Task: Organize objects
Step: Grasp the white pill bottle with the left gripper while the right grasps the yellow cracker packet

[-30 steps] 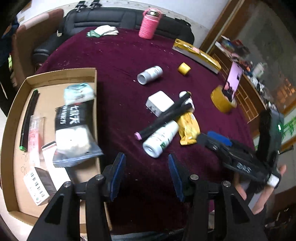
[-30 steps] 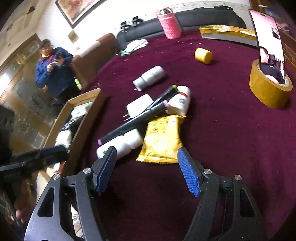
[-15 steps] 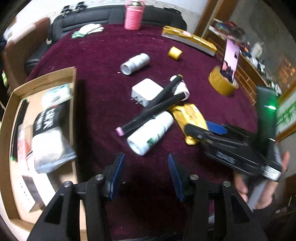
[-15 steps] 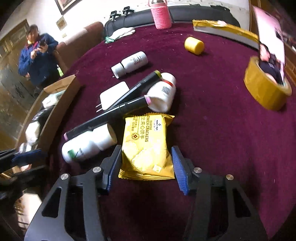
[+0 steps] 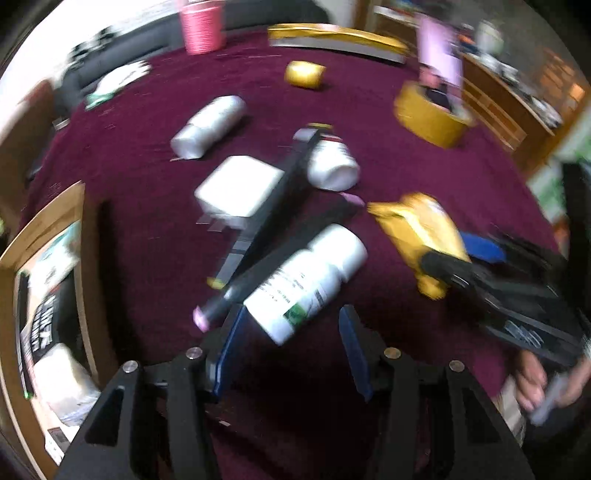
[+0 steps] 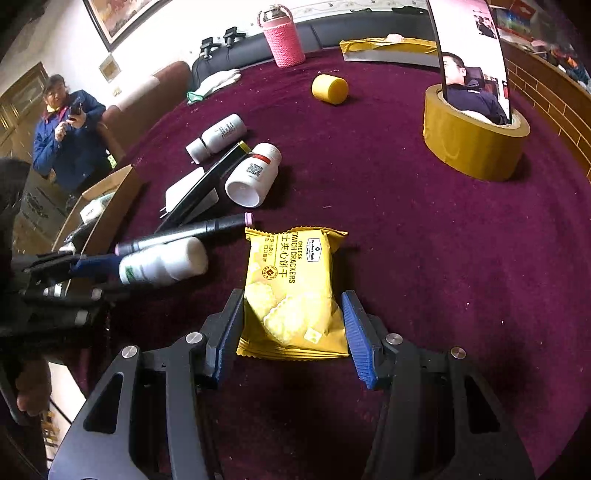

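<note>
Here's the round tabletop (image 6: 424, 236), draped in deep maroon velvet and dotted with pale crumbs. The right hand-held gripper (image 6: 291, 332) straddles the yellow foil packet of cheese sandwich crackers (image 6: 291, 291), which lies flat on the velvet; both blue pads sit right at the packet's edges, clenched on it. The left hand-held gripper (image 5: 291, 350) is low over the cloth, its jaws opening, and the base of the white plastic bottle with a green-marked label (image 5: 306, 280) lies at the mouth of the jaws, not gripped as far as this blurred view shows. Across that bottle rests a black marker with pink ends (image 6: 184, 232). Behind it, a white power adapter (image 5: 240, 192), a second black marker with a yellow end (image 5: 273, 206) leaning over it, and two more white bottles (image 6: 255, 173) (image 6: 218, 136). Further back: a small yellow cap (image 6: 330, 88), a pink knitted-sleeve flask (image 6: 282, 37), white gloves (image 6: 218, 81) and a long yellow-wrapped parcel (image 6: 388, 48) near the far rim. A phone (image 6: 472, 55) stands inside a wide roll of tan tape (image 6: 472, 144). An open cardboard box (image 5: 88, 266) holding packets hugs the table's left edge. A framed picture (image 6: 118, 18) hangs on the pale wall, and a person in a blue jacket (image 6: 66, 140) stands beyond.
</note>
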Demonstrator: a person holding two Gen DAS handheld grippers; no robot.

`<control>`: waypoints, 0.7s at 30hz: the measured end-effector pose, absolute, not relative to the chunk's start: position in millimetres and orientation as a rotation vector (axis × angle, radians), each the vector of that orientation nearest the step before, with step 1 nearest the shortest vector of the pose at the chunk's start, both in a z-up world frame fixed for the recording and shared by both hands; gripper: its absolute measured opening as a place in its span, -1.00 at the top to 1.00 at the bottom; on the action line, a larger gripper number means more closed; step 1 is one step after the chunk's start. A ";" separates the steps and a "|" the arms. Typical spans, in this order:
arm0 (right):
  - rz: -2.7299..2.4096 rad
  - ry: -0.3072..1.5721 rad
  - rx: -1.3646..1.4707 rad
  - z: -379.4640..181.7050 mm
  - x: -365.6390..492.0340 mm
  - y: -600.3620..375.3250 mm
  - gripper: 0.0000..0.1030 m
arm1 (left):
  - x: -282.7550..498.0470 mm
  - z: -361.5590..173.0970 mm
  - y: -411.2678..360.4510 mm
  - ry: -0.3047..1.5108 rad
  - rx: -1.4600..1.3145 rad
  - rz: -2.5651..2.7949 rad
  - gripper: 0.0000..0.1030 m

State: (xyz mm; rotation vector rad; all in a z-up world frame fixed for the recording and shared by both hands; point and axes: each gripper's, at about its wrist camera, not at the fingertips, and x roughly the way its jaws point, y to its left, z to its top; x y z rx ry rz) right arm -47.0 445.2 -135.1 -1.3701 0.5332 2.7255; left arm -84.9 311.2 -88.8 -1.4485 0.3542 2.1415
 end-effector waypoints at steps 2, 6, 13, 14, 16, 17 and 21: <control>2.737 0.543 -1.369 -135.5 -48.5 446.4 -0.01 | -81.1 -84.8 314.0 0.338 -1.436 2.112 -0.01; 2.746 0.570 -1.369 -136.2 -47.9 448.8 -0.01 | -89.4 -85.2 320.5 0.355 -1.430 2.180 -0.07; 2.742 0.558 -1.388 -135.7 -45.6 450.6 -0.02 | -91.9 -101.5 343.7 0.364 -1.438 2.136 0.00; 2.740 0.560 -1.390 -135.4 -46.1 450.9 -0.02 | -90.2 -104.0 345.9 0.370 -1.440 2.130 0.11; 2.732 0.565 -1.394 -135.4 -47.2 451.2 -0.02 | -88.3 -110.9 349.1 0.383 -1.469 2.126 0.35; 2.726 0.562 -1.397 -135.2 -48.1 450.8 -0.04 | -87.3 -112.6 349.4 0.386 -1.470 2.128 0.35; 2.708 0.513 -1.408 -134.9 -52.9 443.5 -0.08 | -79.1 -112.2 338.0 0.295 -1.504 2.121 0.35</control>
